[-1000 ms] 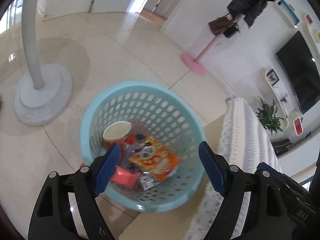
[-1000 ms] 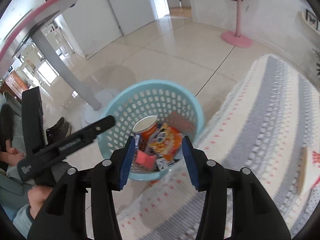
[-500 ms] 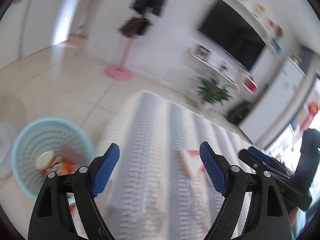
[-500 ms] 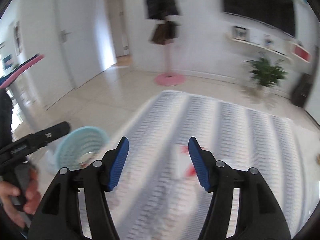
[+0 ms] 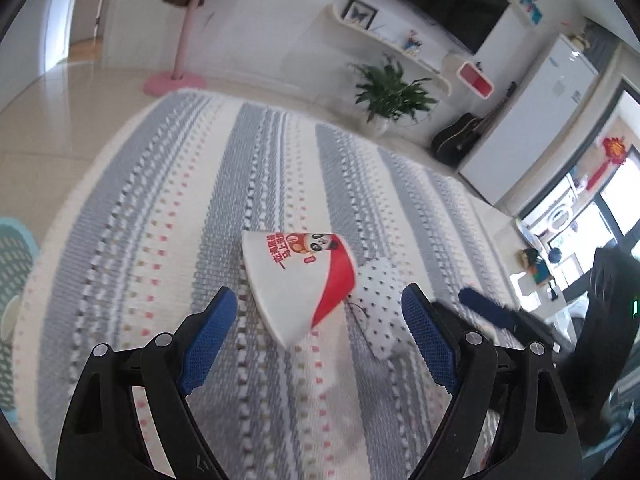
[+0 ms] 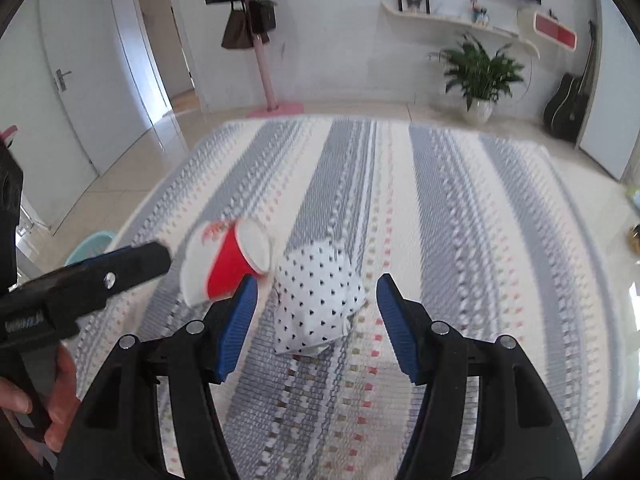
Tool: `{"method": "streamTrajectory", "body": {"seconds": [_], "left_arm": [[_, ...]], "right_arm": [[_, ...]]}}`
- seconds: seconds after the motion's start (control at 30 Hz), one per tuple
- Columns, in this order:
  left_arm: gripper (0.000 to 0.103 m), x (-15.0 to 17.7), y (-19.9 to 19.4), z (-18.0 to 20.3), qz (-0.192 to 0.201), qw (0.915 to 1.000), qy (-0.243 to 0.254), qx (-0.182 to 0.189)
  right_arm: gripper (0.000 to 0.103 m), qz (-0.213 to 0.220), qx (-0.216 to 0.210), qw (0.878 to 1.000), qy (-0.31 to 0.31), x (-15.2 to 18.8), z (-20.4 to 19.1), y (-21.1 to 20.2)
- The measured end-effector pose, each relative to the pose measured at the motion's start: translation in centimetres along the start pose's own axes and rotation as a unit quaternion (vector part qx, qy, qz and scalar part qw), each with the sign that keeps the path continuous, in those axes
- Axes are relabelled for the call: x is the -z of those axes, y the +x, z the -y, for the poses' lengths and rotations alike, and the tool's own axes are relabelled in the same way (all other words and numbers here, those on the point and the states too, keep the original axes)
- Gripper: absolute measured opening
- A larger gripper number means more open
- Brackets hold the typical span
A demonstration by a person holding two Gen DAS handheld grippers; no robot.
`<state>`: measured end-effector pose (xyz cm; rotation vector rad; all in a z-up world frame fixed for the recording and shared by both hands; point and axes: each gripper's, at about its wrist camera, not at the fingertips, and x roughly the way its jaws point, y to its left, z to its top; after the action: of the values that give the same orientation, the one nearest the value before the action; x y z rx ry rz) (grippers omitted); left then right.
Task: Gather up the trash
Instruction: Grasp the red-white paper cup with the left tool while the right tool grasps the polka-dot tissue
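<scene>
Striped in grey and white with small red dots, a woven rug (image 5: 168,216) is seen covering most of the floor in the left wrist view, with a pink coat stand (image 5: 180,40), a potted plant (image 5: 392,92) and a wall shelf (image 5: 400,40) set behind it. A paper cup (image 5: 296,280), white with a red band and a panda print, is laid on its side on the rug, just ahead of the left hand-held gripper (image 5: 316,336) and between the lines of its two blue pads, which are spread wide apart with nothing held. A white dotted wrapper (image 5: 380,304) is found touching the cup on its right, nearer the right pad. A light blue basket (image 5: 14,256) is cut off at the left edge, well apart from the cup, and the other gripper is glimpsed at the right. In the right wrist view the same rug (image 6: 480,220) is shown, with the plant (image 6: 480,68), a guitar (image 6: 568,100) and a white door (image 6: 80,80) beyond. The dotted wrapper (image 6: 320,300) is lain crumpled directly between the fingers of the right hand-held gripper (image 6: 314,320), which is held wide open and empty, neither pad being seen to touch it. The cup (image 6: 228,264) is placed just left of the wrapper, its open mouth turned toward it, and the left gripper's arm is seen beside it.
</scene>
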<state>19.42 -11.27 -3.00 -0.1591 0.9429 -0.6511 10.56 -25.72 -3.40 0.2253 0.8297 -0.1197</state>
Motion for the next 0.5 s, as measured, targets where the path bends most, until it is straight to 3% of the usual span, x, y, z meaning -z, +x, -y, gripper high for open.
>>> {"method": "streamTrajectory", "body": {"seconds": [0.23,0.43,0.5], "left_arm": [[0.082,-1.1,3.4,-0.4,-0.021,0.9987,-0.041,-0.023],[0.082,-1.0,4.9,-0.6,-0.024,0.9970,-0.053,-0.050],[0.081,-1.1,5.4,-0.8,-0.027,0.9965,-0.061,-0.050]], "right_arm": [[0.056,-0.031,-0.009,0.999,0.033,0.7,1.1,3.9],[0.041,-0.032,-0.018,0.999,0.028,0.9,1.0,4.3],[0.032,-0.032,-0.017,0.999,0.028,0.7,0.9,4.4]]}}
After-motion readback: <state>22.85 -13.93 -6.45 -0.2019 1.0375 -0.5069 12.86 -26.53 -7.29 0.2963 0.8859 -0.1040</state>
